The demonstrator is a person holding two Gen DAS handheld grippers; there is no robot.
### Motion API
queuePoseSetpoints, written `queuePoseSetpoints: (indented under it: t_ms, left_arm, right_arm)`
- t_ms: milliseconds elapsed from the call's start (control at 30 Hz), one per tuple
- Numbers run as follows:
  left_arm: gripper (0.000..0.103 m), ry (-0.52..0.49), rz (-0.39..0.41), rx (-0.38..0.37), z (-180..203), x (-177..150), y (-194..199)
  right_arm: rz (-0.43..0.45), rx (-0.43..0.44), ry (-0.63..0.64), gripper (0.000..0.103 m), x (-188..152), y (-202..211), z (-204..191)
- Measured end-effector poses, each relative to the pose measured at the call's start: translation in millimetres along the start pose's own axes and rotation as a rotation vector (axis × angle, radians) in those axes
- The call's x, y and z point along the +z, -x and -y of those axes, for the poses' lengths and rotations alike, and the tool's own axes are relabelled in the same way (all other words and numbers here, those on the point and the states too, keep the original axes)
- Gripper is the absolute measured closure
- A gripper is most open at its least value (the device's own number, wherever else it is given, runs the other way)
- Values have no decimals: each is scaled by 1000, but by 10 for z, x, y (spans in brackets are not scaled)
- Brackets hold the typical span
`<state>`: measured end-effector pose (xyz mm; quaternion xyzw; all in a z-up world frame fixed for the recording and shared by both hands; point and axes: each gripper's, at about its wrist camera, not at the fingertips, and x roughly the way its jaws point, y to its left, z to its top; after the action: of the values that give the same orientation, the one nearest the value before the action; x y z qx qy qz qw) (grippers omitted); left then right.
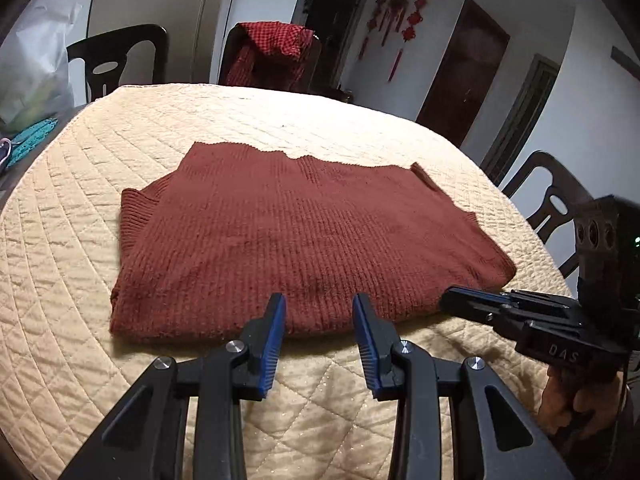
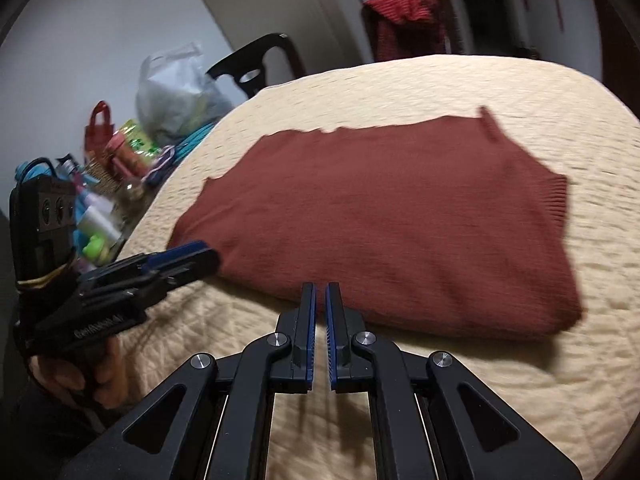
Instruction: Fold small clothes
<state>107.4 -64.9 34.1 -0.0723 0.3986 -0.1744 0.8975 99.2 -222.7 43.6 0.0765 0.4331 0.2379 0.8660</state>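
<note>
**Both grippers empty at the near edge of a folded sweater**

The left gripper (image 1: 319,300) points down and forward over the near edge of the sweater (image 1: 296,240). Its blue-padded jaws stand partly apart with nothing between them; whether the tips touch the knit cannot be told. The right gripper (image 2: 321,290) points down the same way at the sweater's near edge, jaws all but closed, only a thin gap between the pads, and holds nothing. Each is carried in a hand on its grip; the right hand (image 1: 576,404) shows low at the frame's right, the left hand (image 2: 76,376) low in the other view.

A pale plastic bag (image 2: 176,92) stands beyond the table's left edge, its contents unclear, beside a small red bag (image 2: 98,128) and blurred clutter.

The sweater is rust-brown ribbed knit, folded into a rough rectangle, lying flat in the middle of the table's cream quilted cover (image 1: 80,280). A ribbed cuff shows at each side.
</note>
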Motion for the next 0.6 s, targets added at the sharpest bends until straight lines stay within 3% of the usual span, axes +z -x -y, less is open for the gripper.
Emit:
queuePoseSetpoints:
  t_ms: [167, 300, 433, 600]
  left_arm:
    - [65, 9, -37, 16, -53, -39, -94]
    - [65, 23, -25, 18, -111, -63, -34]
    - [65, 61, -2, 46, -252, -75, 54]
    - [65, 141, 72, 147, -559, -76, 236]
  right_arm:
    - [-36, -19, -15, 99, 31, -175, 27]
    - [0, -49, -32, 99, -6, 49, 154]
    - [38, -119, -123, 99, -60, 334, 529]
    - [106, -170, -236, 99, -137, 642, 903]
